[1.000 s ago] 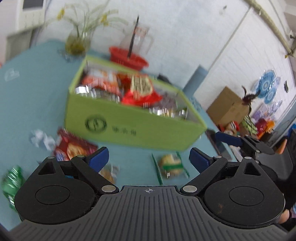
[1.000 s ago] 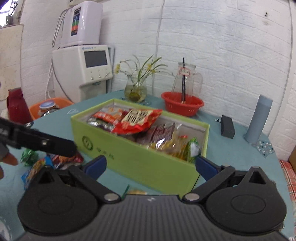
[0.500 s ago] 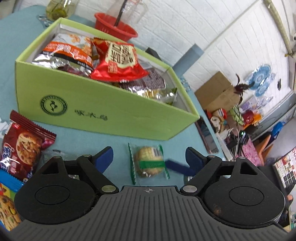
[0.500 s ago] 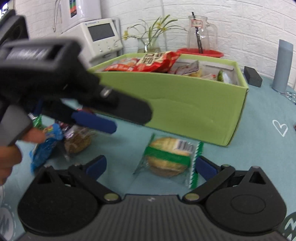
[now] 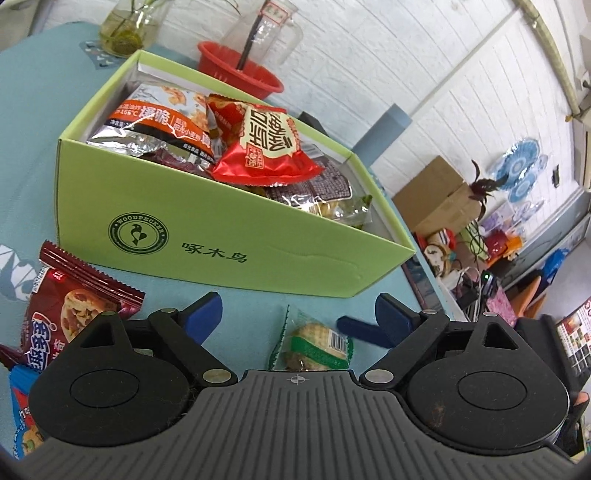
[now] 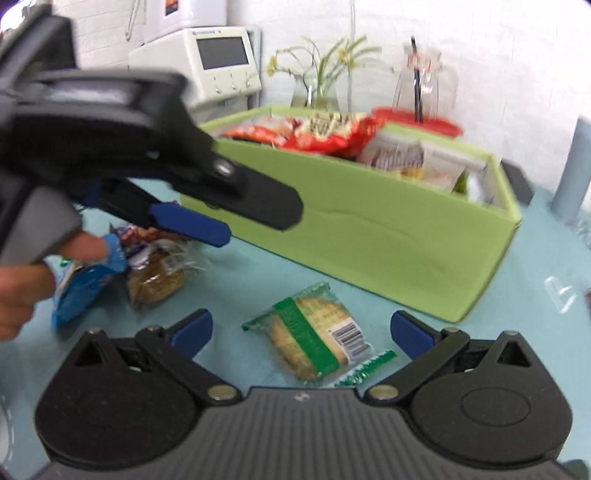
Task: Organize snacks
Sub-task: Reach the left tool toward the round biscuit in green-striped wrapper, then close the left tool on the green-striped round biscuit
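Right now, line by line:

Biscuit packet: the clear, green-banded biscuit packet (image 6: 319, 341) lies flat on the teal tablecloth (image 6: 517, 280), just in front of the box; in the left wrist view it (image 5: 314, 345) sits at 6 o'clock from the box's long front wall.

Right claw: the right gripper (image 6: 301, 330) has its blue fingertips (image 6: 192, 332) spread wide on either side of the biscuit packet, not touching it. Nothing is held.

Left claw: the left gripper (image 5: 295, 314) is also spread wide and empty; the biscuit packet lies between its blue fingertips (image 5: 203, 314), nearer the right one. From the right wrist view it (image 6: 207, 221) hangs above the table at 10 o'clock from the packet.

Box: the lime-green cardboard box (image 5: 229, 236) stands open and is filled with snack bags, a red crinkled bag with a cream label (image 5: 262, 144) on top and a silver and orange bag (image 5: 162, 122) beside it at 9 o'clock.

Loose snacks: a dark red cookie packet (image 5: 77, 299) lies at 7 o'clock from the box; a clear-wrapped brown cookie (image 6: 157, 278) and a blue wrapper (image 6: 79, 291) lie nearby, though blur makes them hard to read.

Behind the box: a red plastic basket (image 5: 240, 75) at 12 o'clock holds a clear glass jug (image 5: 266, 35); a glass vase with green stems (image 5: 127, 31) stands at 11 o'clock.
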The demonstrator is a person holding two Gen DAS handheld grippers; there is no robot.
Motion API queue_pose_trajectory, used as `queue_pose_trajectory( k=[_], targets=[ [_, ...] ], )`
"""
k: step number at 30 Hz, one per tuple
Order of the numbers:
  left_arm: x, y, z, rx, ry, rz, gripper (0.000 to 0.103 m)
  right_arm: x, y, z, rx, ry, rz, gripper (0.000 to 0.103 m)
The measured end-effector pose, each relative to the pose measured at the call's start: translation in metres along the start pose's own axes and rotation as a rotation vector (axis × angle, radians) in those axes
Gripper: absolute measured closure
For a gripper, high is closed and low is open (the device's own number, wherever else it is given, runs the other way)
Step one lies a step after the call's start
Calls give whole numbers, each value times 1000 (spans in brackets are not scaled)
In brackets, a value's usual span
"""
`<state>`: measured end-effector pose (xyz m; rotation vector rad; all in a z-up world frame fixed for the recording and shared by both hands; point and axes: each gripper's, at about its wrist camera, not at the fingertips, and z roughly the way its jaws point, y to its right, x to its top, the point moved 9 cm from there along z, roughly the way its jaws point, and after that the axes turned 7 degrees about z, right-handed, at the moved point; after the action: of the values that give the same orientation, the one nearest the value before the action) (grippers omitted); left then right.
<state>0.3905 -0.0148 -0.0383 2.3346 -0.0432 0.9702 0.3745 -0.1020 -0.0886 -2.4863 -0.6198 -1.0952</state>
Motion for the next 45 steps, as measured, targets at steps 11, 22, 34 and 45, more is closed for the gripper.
queue_pose_trajectory(
  k=[11, 22, 34, 45],
  targets=[
    [-16, 17, 23, 38, -89, 42, 24, -8, -10, -6, -39, 23, 51, 1],
    [-28, 29, 39, 144, -138, 127, 30, -14, -10, -5, -44, 36, 54, 1],
    [-28, 32, 41, 172, -132, 147, 29, -15, -10, -13, -54, 49, 57, 1],
    [-32, 34, 41, 201, -102, 182, 78, -19, 4, -29, -78, 93, 20, 46]
  ],
)
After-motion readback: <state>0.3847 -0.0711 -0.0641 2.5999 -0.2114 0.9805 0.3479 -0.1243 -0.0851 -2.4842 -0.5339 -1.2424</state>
